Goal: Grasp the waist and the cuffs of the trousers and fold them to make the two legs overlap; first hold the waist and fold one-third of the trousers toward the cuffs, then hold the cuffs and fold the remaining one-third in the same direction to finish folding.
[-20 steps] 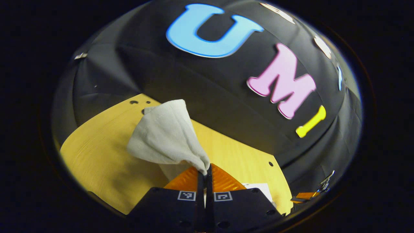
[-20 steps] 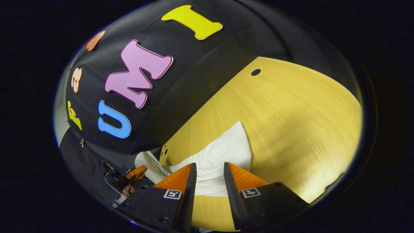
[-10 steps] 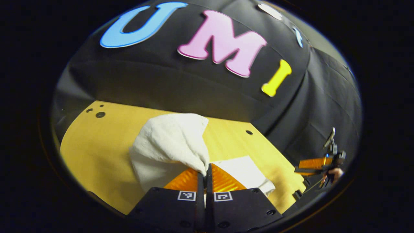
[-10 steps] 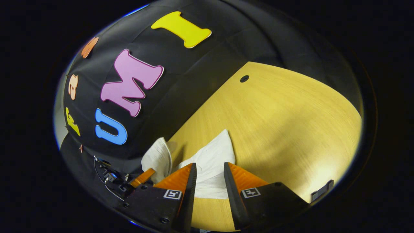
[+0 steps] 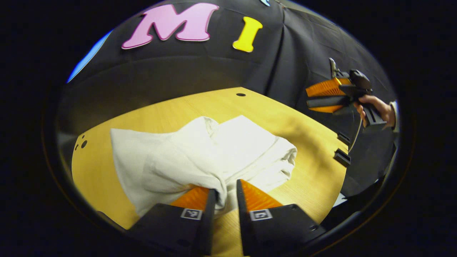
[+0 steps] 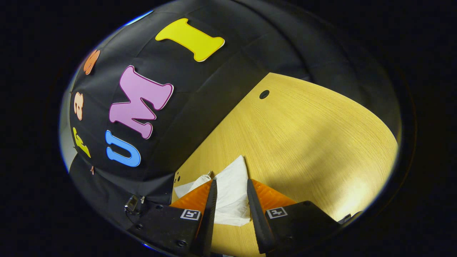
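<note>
White trousers (image 5: 200,157) lie bunched and partly folded on the yellow wooden table (image 5: 271,110). My left gripper (image 5: 225,185) is low over their near edge and open; a fold of cloth sits loose in the gap between its fingers. In the left gripper view the right gripper (image 5: 309,98) hangs off the table's right side in a hand (image 5: 375,107). In the right gripper view my right gripper (image 6: 231,182) is open above the table (image 6: 303,135), with a corner of the trousers (image 6: 232,192) lying on the table below it.
A round hole (image 5: 241,94) marks the table's far edge, also seen as a round hole (image 6: 264,94) in the right gripper view. Two small black brackets (image 5: 342,157) stick out from the table's right edge. Black cloth walls close the back.
My left gripper was shut on a raised part of the trousers; it has come down, swung right and opened, and the cloth now lies on the table. The right gripper has drawn back.
</note>
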